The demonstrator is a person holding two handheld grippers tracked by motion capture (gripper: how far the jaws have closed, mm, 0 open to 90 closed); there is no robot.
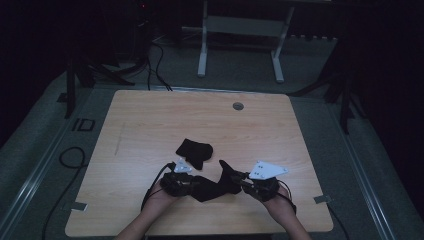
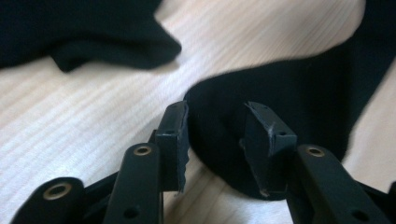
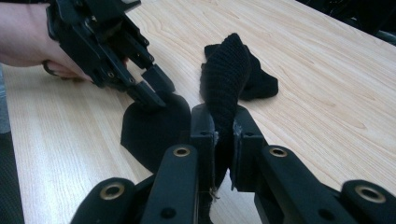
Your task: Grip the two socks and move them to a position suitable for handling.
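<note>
A black sock [image 1: 212, 186] lies near the front edge of the wooden table [image 1: 150, 120], stretched between my two grippers. My right gripper [image 3: 224, 126] is shut on one end of it, and the knit fabric [image 3: 226, 70] stands up from between the pads. My left gripper [image 2: 217, 135] is open, its jaws astride the sock's rounded other end [image 2: 299, 93] without pressing on it. In the high view the left gripper [image 1: 192, 184] and the right gripper [image 1: 239, 179] face each other. A second black sock [image 1: 195, 151] lies crumpled just behind them.
A round grey grommet [image 1: 238, 106] sits in the tabletop near its far edge. A white desk frame [image 1: 240, 30] stands on the floor beyond the table. Cables [image 1: 70, 157] run along the floor at the left.
</note>
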